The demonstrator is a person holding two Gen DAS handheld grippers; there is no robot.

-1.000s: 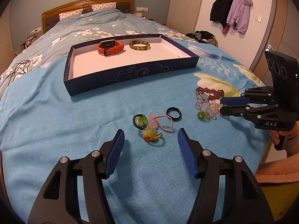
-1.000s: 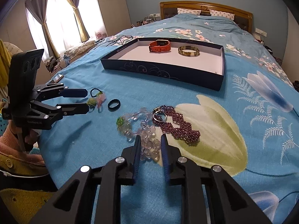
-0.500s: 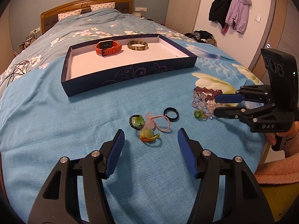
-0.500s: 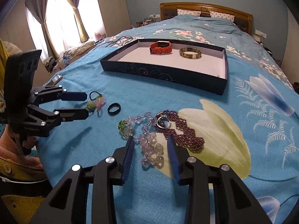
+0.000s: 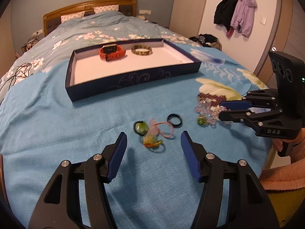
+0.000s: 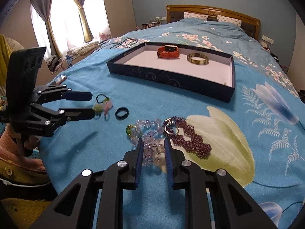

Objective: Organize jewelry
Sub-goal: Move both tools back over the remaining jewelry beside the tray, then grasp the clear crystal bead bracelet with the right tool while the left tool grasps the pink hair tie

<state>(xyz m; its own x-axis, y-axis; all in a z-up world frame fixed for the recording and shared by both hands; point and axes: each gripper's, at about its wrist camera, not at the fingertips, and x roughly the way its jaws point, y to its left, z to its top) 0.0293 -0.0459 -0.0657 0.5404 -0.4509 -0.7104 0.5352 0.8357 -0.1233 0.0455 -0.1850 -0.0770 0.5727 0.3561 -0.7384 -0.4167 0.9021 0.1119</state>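
A dark blue tray (image 5: pixel 133 80) (image 6: pixel 171 80) on the bed holds an orange watch (image 5: pixel 112 52) (image 6: pixel 168 51) and a green-brown bangle (image 5: pixel 142 50) (image 6: pixel 197 58). My left gripper (image 5: pixel 153 141) (image 6: pixel 92 105) is open just short of small charm rings (image 5: pixel 150 131) (image 6: pixel 102 106) and a black ring (image 5: pixel 174 119) (image 6: pixel 122 112). My right gripper (image 6: pixel 152 148) (image 5: pixel 221 110) is open, its fingers either side of a clear bead bracelet (image 6: pixel 150 143) (image 5: pixel 207 110). A purple bead bracelet (image 6: pixel 188 137) (image 5: pixel 211 97) lies just right of it.
The bed has a blue floral cover (image 5: pixel 57 124) and a wooden headboard (image 5: pixel 89 5). Black cables (image 5: pixel 17 74) lie left of the tray. Coats (image 5: pixel 236 15) hang on the far wall. A phone (image 6: pixel 60 79) lies near the bed's left edge.
My right gripper opened wider from nearly shut and moved forward over the clear bead bracelet. My left gripper stayed open and shifted slightly.
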